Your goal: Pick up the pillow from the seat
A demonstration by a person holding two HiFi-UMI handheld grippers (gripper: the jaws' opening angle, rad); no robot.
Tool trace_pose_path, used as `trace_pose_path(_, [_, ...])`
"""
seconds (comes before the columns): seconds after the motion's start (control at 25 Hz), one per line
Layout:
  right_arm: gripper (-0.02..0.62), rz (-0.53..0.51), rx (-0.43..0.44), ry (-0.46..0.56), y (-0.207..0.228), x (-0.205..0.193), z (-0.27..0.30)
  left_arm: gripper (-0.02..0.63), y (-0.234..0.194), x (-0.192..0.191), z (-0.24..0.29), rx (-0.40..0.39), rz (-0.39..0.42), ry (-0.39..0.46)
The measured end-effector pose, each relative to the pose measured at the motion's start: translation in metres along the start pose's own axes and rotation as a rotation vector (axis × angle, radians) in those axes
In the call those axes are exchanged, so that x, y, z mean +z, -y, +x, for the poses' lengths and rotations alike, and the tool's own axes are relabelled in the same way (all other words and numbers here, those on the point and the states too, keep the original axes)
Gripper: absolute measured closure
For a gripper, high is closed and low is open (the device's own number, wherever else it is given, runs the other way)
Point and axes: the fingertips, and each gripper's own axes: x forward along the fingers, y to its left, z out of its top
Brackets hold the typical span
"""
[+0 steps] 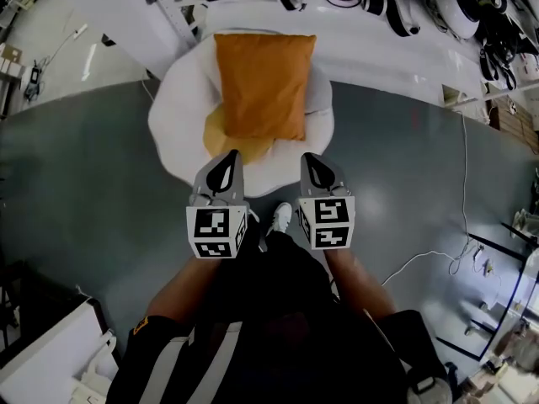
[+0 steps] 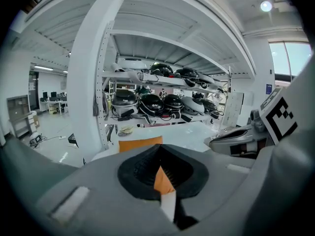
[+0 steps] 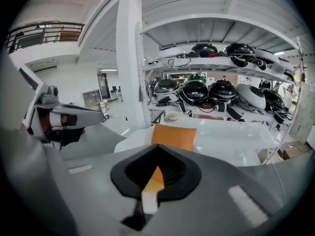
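Note:
An orange pillow (image 1: 263,87) lies on a round white seat (image 1: 173,116), partly over a paler yellow cushion (image 1: 217,133). My left gripper (image 1: 229,156) and right gripper (image 1: 310,158) hover side by side just short of the pillow's near edge, both shut and empty. In the left gripper view the pillow (image 2: 140,143) shows above the closed jaws, with the right gripper (image 2: 236,141) beside them. In the right gripper view the pillow (image 3: 173,135) lies straight ahead, and the left gripper (image 3: 64,117) shows at the left.
A white bench (image 1: 379,45) stands behind the seat. Beyond it, shelves hold several helmets (image 3: 195,90). A white pillar (image 2: 91,82) rises left of the seat. A cable (image 1: 463,167) runs over the grey floor at right. The person's shoe (image 1: 280,219) is below the grippers.

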Motion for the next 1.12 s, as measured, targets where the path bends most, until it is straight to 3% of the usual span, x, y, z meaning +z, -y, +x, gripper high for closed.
trace_pose_path(0.56, [0.592, 0.035, -0.081, -0.123, 0.000, -0.023, 0.110, 0.603, -0.086, -0.057, 0.088, -0.076, -0.034, -0.083])
trace_pose_path(0.72, [0.592, 0.047, -0.103, -0.137, 0.007, -0.031, 0.135, 0.601, -0.106, -0.079, 0.109, -0.058, -0.005, -0.128])
trace_pose_path(1.0, [0.591, 0.072, -0.096, -0.173, 0.023, -0.062, 0.180, 0.601, -0.122, -0.112, 0.152, -0.054, -0.028, -0.163])
trace_pose_path(1.04, [0.569, 0.080, -0.083, -0.181, 0.025, -0.068, 0.189, 0.600, -0.123, -0.116, 0.159, -0.054, -0.029, -0.168])
trace_pose_path(1.08, [0.505, 0.088, -0.067, -0.190, 0.027, -0.074, 0.197, 0.556, -0.125, -0.121, 0.166, -0.051, -0.033, -0.173])
trace_pose_path(1.12, [0.503, 0.092, -0.054, -0.201, 0.029, -0.081, 0.206, 0.548, -0.127, -0.126, 0.172, -0.044, -0.039, -0.180])
